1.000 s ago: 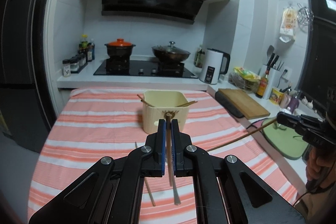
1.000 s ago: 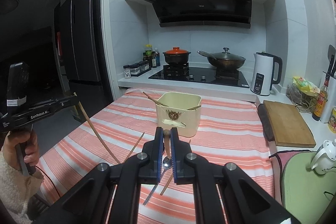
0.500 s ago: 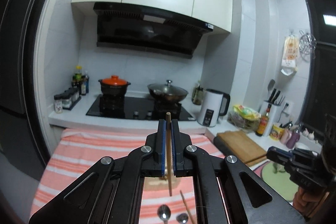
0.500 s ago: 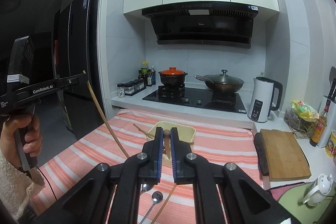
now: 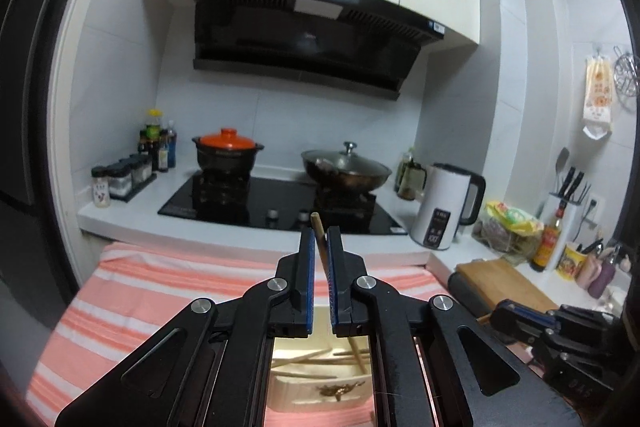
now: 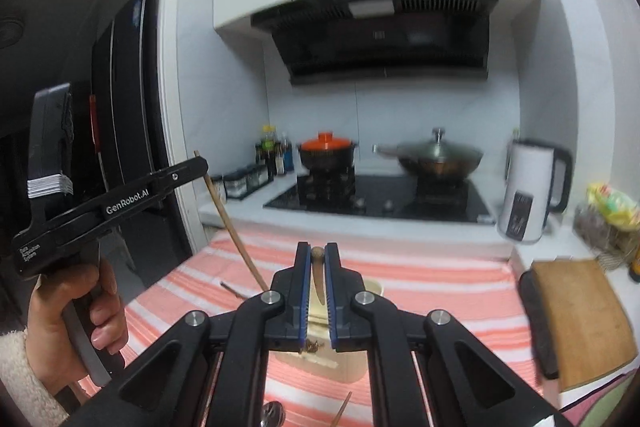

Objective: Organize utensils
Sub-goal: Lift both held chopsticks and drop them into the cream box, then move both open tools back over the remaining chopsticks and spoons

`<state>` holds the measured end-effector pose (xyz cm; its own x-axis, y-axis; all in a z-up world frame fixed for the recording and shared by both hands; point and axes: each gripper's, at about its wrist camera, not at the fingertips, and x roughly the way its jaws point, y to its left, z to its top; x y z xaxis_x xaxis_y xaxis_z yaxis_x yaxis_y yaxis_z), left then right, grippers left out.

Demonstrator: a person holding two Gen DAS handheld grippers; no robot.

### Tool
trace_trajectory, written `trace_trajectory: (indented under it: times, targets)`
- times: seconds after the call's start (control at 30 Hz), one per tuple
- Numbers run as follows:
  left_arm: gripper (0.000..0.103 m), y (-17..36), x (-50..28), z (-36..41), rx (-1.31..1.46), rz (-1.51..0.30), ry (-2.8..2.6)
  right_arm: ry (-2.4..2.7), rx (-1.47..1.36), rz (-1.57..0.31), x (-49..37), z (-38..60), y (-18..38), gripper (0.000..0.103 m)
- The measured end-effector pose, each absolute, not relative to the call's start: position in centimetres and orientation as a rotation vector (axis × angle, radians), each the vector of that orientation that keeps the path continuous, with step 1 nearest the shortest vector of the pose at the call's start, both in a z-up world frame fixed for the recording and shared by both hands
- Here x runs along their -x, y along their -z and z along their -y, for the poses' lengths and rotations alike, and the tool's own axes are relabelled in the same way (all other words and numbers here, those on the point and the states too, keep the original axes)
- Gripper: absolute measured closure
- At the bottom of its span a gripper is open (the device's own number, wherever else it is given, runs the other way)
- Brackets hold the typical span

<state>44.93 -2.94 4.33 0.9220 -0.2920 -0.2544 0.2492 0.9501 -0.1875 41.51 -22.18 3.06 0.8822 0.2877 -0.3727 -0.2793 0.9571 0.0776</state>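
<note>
So, left wrist view: left hand-held gripper (image 5: 321, 231) is clamped on a chopstick (image 5: 319, 233) above the cream holder (image 5: 320, 393), striped surface (image 5: 160, 291) below. Right wrist view: right hand-held gripper (image 6: 317, 251) pinches a wooden-handled utensil (image 6: 317, 273), stove (image 6: 380, 197) behind.

Black fingers (image 5: 307, 279), blue-lined; fuzzy white sleeve (image 6: 24, 379)

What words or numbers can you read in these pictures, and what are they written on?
"GenRobot.AI": white letters on the left gripper, along its black side.
"100": on the white kettle, on its dark front panel.
Small white print near the left gripper's handle: too small to read.
Bottle and jar labels, hanging bag, range hood sticker: too blurred to read.
</note>
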Motion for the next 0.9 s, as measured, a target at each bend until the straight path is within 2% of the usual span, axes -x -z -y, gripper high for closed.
trace_trajectory:
  times: [0.3, 0.4, 0.43, 0.47, 0.5, 0.53, 0.57, 0.73, 0.9]
  targets:
    - [0.100, -0.1, -47.6, 3.9, 0.107, -0.417, 0.279, -0.287, -0.060, -0.600, -46.6, 21.6, 3.1, 0.096]
    - [0.097, 0.9, -47.7, 4.0, 0.097, -0.486, 0.288, -0.293, -0.077, -0.628, -47.0, 21.8, 4.2, 0.096]
    - [0.080, 1.3, -47.5, 3.9, 0.097, -0.514, 0.295, -0.300, -0.081, -0.631, -46.9, 21.8, 4.4, 0.093]
    - [0.048, 1.7, -47.0, 3.7, 0.099, -0.542, 0.304, -0.310, -0.084, -0.631, -46.8, 21.9, 4.5, 0.089]
    - [0.031, 2.1, -46.3, 3.5, 0.100, -0.559, 0.306, -0.320, -0.088, -0.628, -46.5, 22.1, 4.6, 0.079]
    - [0.013, 2.5, -45.4, 3.2, 0.097, -0.569, 0.307, -0.323, -0.095, -0.612, -46.0, 22.4, 4.6, 0.046]
    - [0.011, 3.0, -44.2, 2.8, 0.088, -0.582, 0.311, -0.318, -0.101, -0.582, -44.9, 22.7, 4.4, 0.027]
    - [0.009, 8.4, -38.3, 1.1, 0.031, -0.772, 0.335, -0.276, -0.027, -0.587, -39.6, 23.9, 6.2, 0.027]
    - [0.009, 15.3, -31.5, -1.4, 0.011, -0.886, 0.237, -0.150, 0.098, -0.753, -33.6, 25.3, 13.7, 0.027]
